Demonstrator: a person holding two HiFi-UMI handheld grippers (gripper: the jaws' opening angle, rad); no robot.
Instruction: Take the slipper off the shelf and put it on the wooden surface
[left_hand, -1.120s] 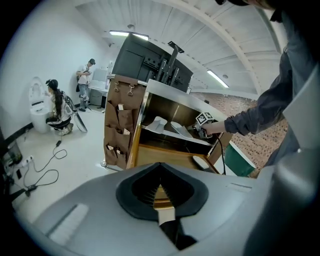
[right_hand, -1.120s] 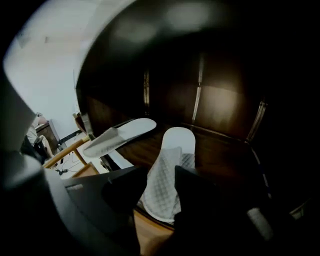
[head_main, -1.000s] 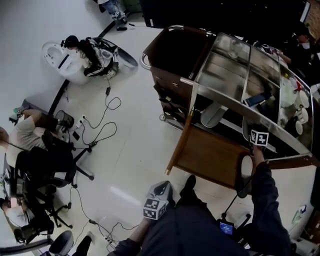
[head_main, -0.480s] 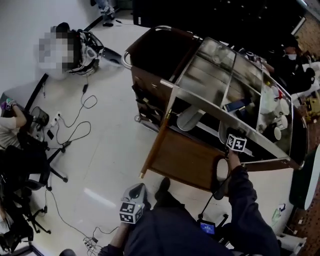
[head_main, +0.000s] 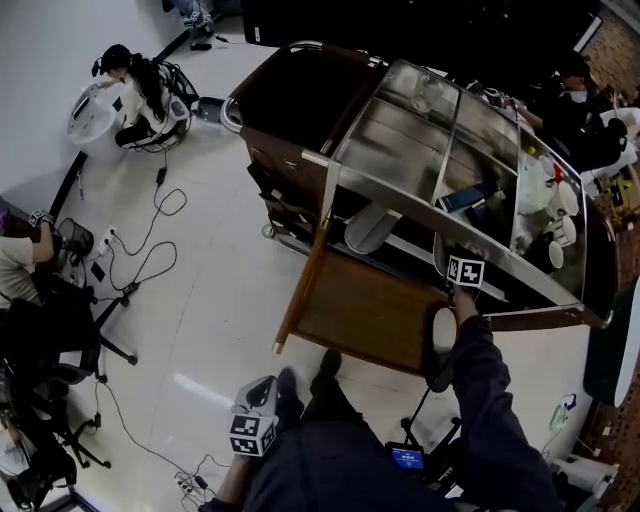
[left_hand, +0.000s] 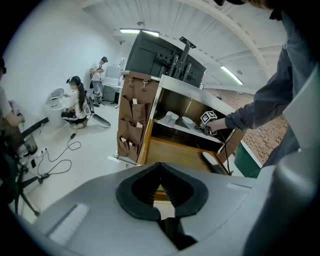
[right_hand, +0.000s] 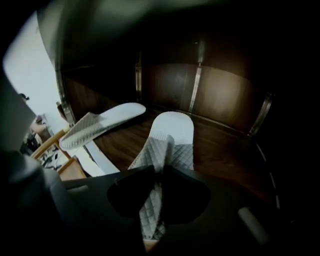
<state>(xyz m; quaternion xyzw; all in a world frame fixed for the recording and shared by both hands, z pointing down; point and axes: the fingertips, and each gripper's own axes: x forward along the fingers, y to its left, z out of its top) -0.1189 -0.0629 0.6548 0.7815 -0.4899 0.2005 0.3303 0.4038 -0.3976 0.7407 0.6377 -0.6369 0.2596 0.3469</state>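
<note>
A white quilted slipper (right_hand: 172, 135) lies on the dark shelf, toe pointing away. Its quilted upper runs between the jaws of my right gripper (right_hand: 159, 172), which pinch it as they begin opening. In the head view that gripper (head_main: 458, 262) reaches under the steel top (head_main: 400, 140) into the shelf. A second slipper (right_hand: 102, 125) lies to the left on the same shelf (head_main: 372, 225). Another white slipper (head_main: 443, 330) rests on the wooden surface (head_main: 355, 310) below. My left gripper (head_main: 252, 425) hangs low by the person's legs, its jaws together and empty (left_hand: 160, 172).
The cart (head_main: 290, 110) has a dark bin at its far end and cups and bottles (head_main: 560, 200) on its right part. Cables (head_main: 150, 250) trail over the white floor. People sit at the left (head_main: 30, 290) and by a white object (head_main: 125, 90).
The head view has swung, so the cart sits further left in frame. My right gripper stays reached into the shelf; the left gripper stays low at my side.
</note>
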